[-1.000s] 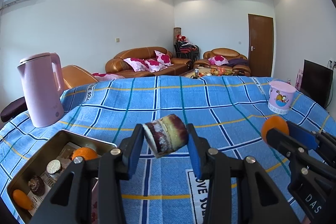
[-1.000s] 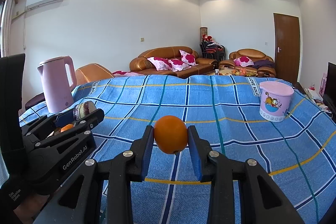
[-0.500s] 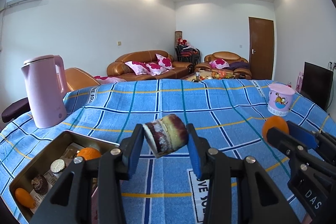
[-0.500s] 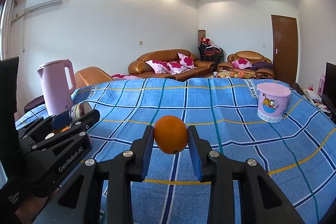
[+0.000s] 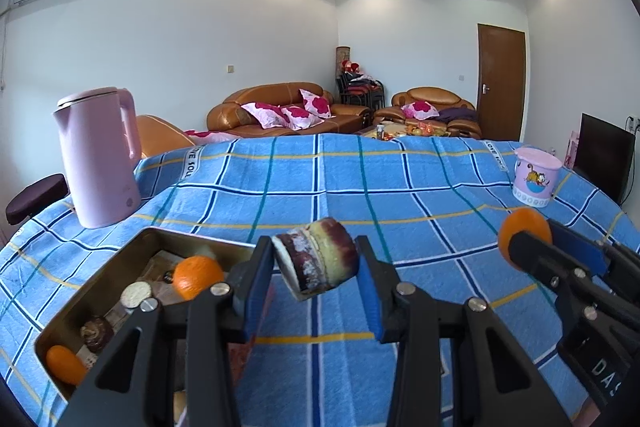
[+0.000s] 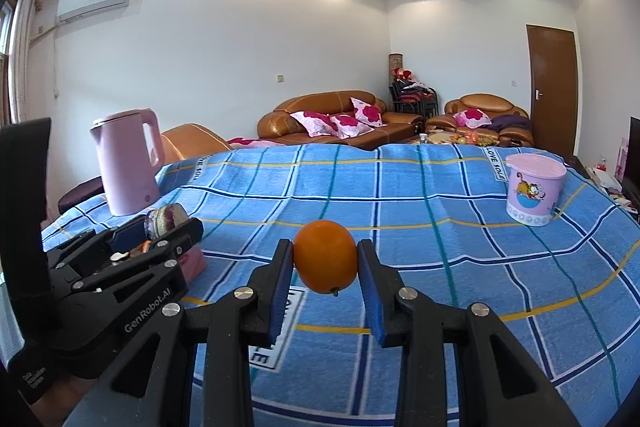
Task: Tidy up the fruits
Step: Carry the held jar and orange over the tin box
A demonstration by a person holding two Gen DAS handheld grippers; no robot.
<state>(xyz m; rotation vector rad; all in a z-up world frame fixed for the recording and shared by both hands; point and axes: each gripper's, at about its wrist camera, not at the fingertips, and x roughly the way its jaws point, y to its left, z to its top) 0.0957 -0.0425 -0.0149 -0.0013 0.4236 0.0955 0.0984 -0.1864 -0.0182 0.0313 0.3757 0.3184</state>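
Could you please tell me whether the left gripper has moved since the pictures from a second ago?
Yes. The left gripper has shifted left: the pink kettle now sits nearer the middle of its view.

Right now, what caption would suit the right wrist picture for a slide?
Right gripper holds an orange above the blue checked tablecloth, pink kettle and pink tub behind.

your left wrist view looks forward and slightly down along the left gripper (image 5: pixel 316 267), close above the blue checked tablecloth (image 5: pixel 400 195), facing the far sofas (image 5: pixel 288 107). your right wrist view looks the same way along the right gripper (image 6: pixel 325 263), from just to the right. both share the pink kettle (image 6: pixel 126 161), the pink tub (image 5: pixel 535 177), the cloth, and each other's gripper at one edge.
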